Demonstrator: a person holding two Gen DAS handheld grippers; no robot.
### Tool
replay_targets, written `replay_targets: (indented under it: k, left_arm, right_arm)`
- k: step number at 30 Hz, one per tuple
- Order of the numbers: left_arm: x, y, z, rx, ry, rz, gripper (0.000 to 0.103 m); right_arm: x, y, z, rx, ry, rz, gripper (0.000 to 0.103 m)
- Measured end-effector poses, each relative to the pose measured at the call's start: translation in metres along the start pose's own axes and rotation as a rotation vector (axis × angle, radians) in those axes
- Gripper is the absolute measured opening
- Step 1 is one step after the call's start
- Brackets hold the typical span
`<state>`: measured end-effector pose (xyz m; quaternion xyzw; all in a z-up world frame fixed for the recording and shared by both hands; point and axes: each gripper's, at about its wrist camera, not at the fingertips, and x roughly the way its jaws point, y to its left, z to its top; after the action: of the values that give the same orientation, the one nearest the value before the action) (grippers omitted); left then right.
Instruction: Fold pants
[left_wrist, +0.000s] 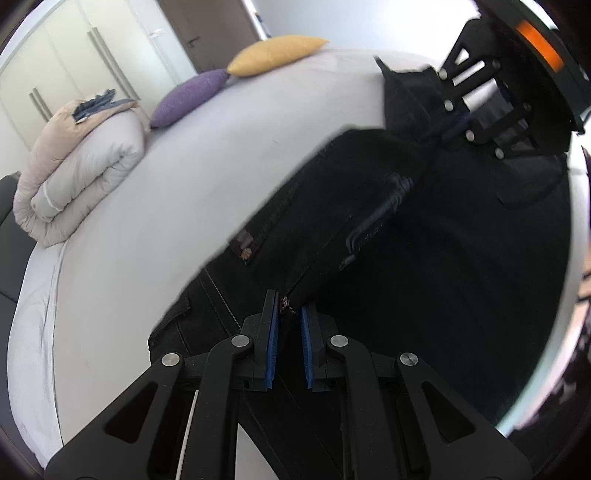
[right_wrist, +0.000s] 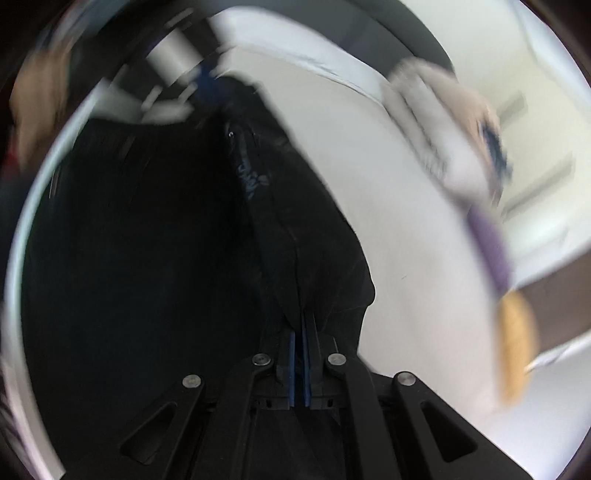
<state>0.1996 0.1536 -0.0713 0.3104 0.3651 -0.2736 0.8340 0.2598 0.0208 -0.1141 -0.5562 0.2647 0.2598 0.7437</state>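
Black pants hang stretched between both grippers above a white bed. My left gripper is shut on the pants' waistband near the fly; fabric sits between its blue pads. My right gripper shows at the upper right of the left wrist view, gripping the other end of the waistband. In the blurred right wrist view the pants fill the middle, and my right gripper is shut on the pants' edge. The left gripper shows blurred at the upper left there.
A rolled beige duvet with a folded blue cloth on top lies at the far left of the bed. A purple pillow and a yellow pillow lie along the far edge. White wardrobe doors stand behind.
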Motion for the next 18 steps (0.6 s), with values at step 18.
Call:
replay_targets:
  k: [18]
  left_arm:
    - [0.003,-0.096,-0.036,0.381,0.137,0.015,0.008]
  right_arm:
    - [-0.026,0.163,-0.039,-0.776,0.032,-0.204,0.004]
